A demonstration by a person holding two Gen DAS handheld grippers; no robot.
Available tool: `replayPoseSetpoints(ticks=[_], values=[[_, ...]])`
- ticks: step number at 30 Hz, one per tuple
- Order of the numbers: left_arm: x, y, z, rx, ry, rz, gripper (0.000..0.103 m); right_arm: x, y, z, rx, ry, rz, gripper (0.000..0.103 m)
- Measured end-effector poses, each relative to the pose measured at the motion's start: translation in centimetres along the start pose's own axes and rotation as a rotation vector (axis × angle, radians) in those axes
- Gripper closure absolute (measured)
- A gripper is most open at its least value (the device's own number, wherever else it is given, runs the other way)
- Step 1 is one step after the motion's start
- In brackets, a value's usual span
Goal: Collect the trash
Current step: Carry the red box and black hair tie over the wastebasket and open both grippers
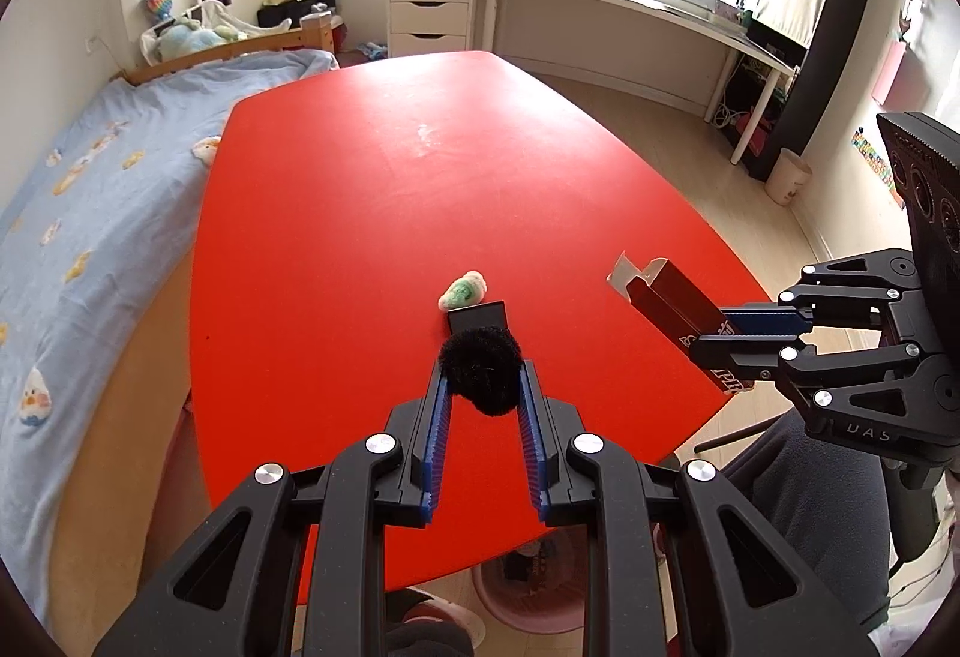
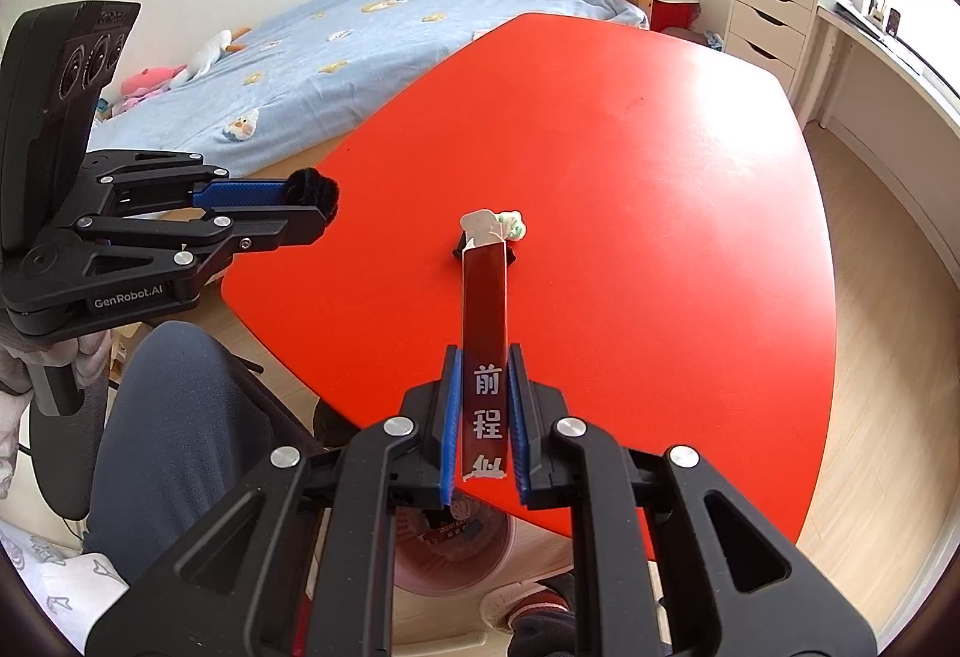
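Left wrist view: my left tongs grip a fuzzy black ball; right tongs clamp a long dark-red cardboard box, red tabletop beyond both.

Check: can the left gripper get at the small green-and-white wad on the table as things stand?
Probably not yet. The left gripper is shut on a black fuzzy ball, so its jaws are full. The wad itself lies unobstructed on the red table, beside a small black item.
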State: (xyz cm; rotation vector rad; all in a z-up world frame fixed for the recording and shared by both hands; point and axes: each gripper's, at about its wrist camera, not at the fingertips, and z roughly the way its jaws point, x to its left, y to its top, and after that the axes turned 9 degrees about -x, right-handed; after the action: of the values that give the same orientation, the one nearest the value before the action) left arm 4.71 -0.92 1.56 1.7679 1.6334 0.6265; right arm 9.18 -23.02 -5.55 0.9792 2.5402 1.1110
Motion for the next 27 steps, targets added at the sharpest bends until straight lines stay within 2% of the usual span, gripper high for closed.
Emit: replayPoseSetpoints(ticks=[16,27], values=[[-2.4,-3.1,-4.7,-0.056,-0.04,-0.004,0.081,2.5,-3.0,-6.2,-0.092,0.011,0.032,0.089],[-3.3,-5.6,-6.4,-0.043,-0.076,-0.036,0.081,4.0,-6.1,-8.0,-0.08,0.032,0.055,0.089]])
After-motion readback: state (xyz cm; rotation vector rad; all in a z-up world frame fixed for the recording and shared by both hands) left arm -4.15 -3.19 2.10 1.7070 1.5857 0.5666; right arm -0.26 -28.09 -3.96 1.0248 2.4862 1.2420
